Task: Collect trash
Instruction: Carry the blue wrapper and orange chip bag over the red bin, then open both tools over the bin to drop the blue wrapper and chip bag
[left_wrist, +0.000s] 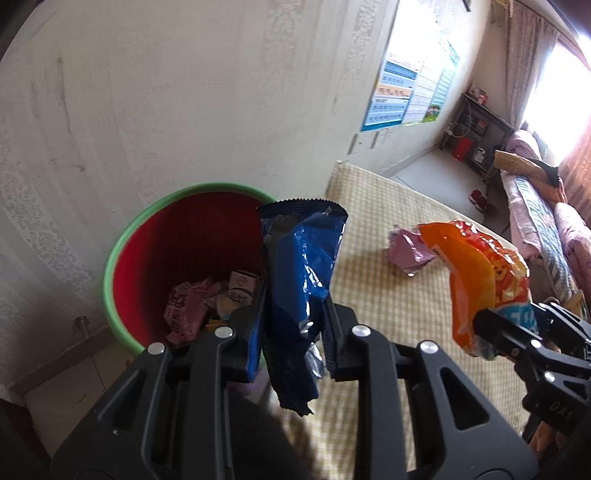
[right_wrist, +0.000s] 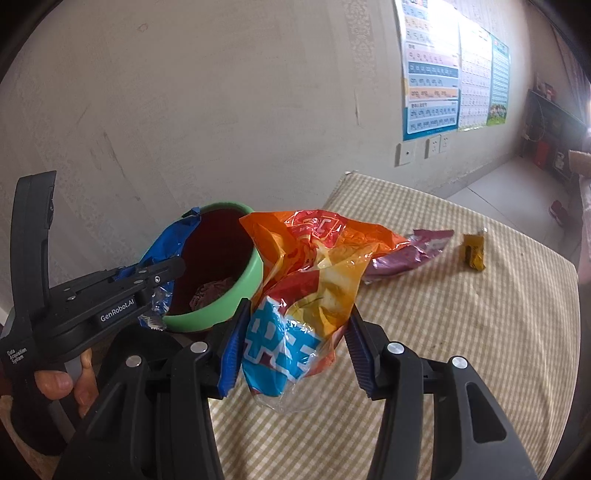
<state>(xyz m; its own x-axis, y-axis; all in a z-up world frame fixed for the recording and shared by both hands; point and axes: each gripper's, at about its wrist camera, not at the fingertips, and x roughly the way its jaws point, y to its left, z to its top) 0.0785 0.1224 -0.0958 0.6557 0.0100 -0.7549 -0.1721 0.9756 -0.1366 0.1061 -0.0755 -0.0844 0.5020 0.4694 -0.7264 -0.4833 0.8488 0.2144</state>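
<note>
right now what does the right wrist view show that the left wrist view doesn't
Only the right wrist view shows a small yellow wrapper lying on the checked tablecloth, and the person's hand gripping the left gripper's handle.

Only the left wrist view shows the trash inside the bin clearly, including a pink wrapper, plus a bed by the window.

Both show the red bin with a green rim, the blue wrapper in the left fingers, the orange bag in the right gripper, and a purple wrapper on the table.

Bin (left_wrist: 147, 240) mouth open above; wall close behind; purple wrapper (right_wrist: 406, 254), probably clear of path.
</note>
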